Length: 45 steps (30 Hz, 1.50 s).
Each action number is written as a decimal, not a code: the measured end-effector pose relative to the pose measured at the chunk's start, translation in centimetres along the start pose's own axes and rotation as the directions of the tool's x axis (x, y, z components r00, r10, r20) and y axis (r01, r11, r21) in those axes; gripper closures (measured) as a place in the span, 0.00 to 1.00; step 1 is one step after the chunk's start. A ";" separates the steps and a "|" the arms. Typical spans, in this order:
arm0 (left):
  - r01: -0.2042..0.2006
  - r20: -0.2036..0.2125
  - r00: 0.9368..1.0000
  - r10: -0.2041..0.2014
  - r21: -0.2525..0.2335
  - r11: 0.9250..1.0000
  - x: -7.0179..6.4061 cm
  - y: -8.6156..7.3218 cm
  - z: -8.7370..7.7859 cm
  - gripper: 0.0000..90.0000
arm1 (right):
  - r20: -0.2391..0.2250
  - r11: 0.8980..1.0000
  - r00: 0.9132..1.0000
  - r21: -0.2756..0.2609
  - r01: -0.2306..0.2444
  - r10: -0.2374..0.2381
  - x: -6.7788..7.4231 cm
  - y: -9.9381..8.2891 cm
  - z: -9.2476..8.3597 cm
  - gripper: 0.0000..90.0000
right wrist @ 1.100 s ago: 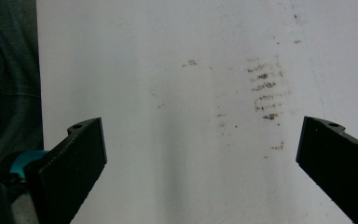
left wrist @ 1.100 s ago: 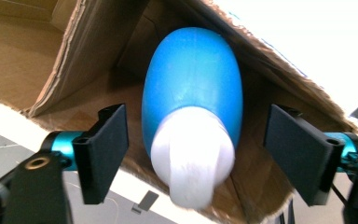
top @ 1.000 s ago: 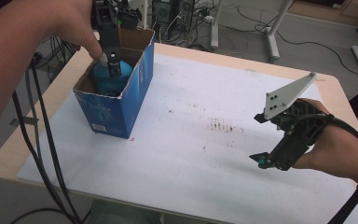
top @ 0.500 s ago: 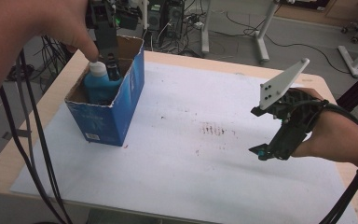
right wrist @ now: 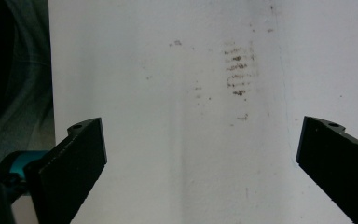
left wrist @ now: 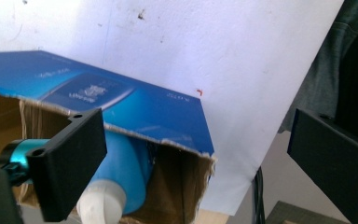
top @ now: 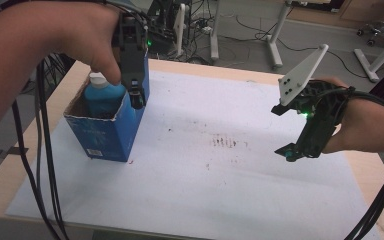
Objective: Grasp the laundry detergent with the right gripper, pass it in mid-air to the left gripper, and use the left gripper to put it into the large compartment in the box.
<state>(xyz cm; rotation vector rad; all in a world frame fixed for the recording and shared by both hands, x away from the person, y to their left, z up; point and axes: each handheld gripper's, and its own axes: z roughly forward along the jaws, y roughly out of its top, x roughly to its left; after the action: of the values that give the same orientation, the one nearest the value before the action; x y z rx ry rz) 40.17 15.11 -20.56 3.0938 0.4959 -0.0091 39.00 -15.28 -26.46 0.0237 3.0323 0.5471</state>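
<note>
While the blue bottle stands in the torn blue box, the left gripper, its jaws just opened wide, hangs empty over it.

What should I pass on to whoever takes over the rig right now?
Left tool: open, jaws have just been opening, nothing between them; it sits at the top edge of the blue carton.
Right tool: open and empty, above the white sheet on the right side.
Blue bottle: standing inside the open-topped carton, white cap up, free of both tools.
Done: bottle is in the carton and released.
Left: lift the left tool clear of the carton. Flaps look torn, so there is probably nothing to close.
</note>
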 end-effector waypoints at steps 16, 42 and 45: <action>-0.136 0.026 0.990 0.135 0.010 0.991 -1.0 4.4 2.9 0.02 | -0.028 0.977 0.998 0.203 0.062 -0.057 -1.5 -1.1 2.2 0.01; -0.156 0.036 0.987 0.157 -0.030 0.987 -0.4 4.5 3.2 0.02 | -0.041 0.968 0.997 0.239 0.079 -0.071 -2.3 -1.1 3.5 0.01; -0.157 0.037 0.987 0.158 -0.028 0.987 -0.4 4.6 3.3 0.02 | -0.040 0.968 0.997 0.239 0.078 -0.071 -2.3 -1.1 3.5 0.01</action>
<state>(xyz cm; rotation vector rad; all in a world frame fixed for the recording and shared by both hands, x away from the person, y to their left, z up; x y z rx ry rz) 41.21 10.55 -23.80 3.0921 0.2465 -0.0611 41.49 -15.19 -29.99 -0.0885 3.0945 0.1736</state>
